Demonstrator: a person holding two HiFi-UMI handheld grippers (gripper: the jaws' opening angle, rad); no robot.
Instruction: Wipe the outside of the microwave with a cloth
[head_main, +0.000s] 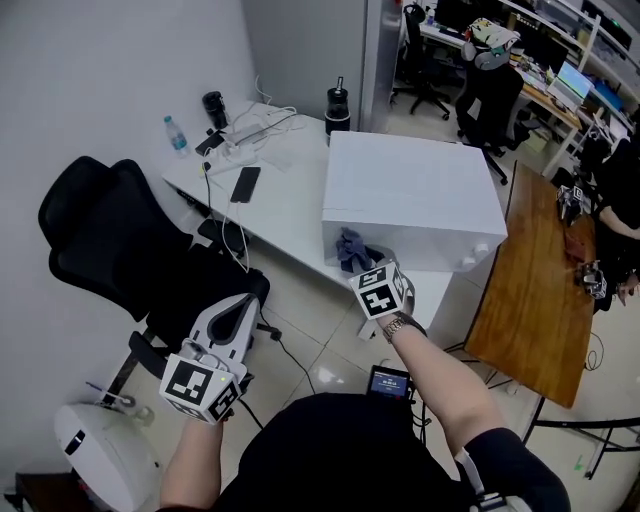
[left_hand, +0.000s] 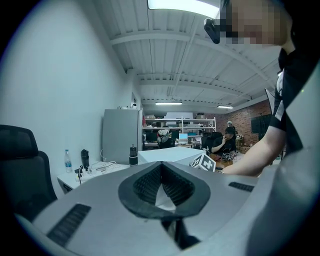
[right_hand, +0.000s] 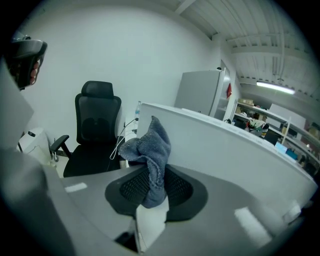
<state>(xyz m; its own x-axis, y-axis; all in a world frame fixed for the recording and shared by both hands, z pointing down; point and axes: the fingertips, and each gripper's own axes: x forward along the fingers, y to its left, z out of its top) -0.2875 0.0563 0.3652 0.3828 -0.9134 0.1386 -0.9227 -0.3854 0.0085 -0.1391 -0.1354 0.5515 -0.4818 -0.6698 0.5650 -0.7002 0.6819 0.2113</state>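
- Microwave (head_main: 410, 195) sits at the right end of the desk (head_main: 280, 205), its front face close to the desk's near edge.
- Right gripper (head_main: 365, 268) is up at that face, near its lower left corner. Its fingers pinch a blue-grey cloth (head_main: 352, 250). Only a fold is clamped, and the rest bunches up loose past the tips.
- The cloth looks right at the face, but I can't tell if it's actually pressing.
- Left gripper (head_main: 243, 302) hangs low off the desk by the chair (head_main: 120, 250), fingers pressed together on nothing.
- My guess at what could go wrong:
  - The grip is just a small fold. Drag it hard across the panel and friction could tug the cloth out of the jaws.
  - The wad is floppy. Push in too far and the hard jaw tips hit the face instead of fabric, so you scrape rather than wipe.
  - Nothing braces the microwave, since the left gripper is nowhere near it. A firm sideways wipe could slide it along the desk, and it's already close to the edge.
  - A small wad means a narrow stripe per pass, so it's easy to miss patches.
  - The phone (head_main: 245, 184) and its cables lie to the left on the desk. A sweep around that side could snag them.
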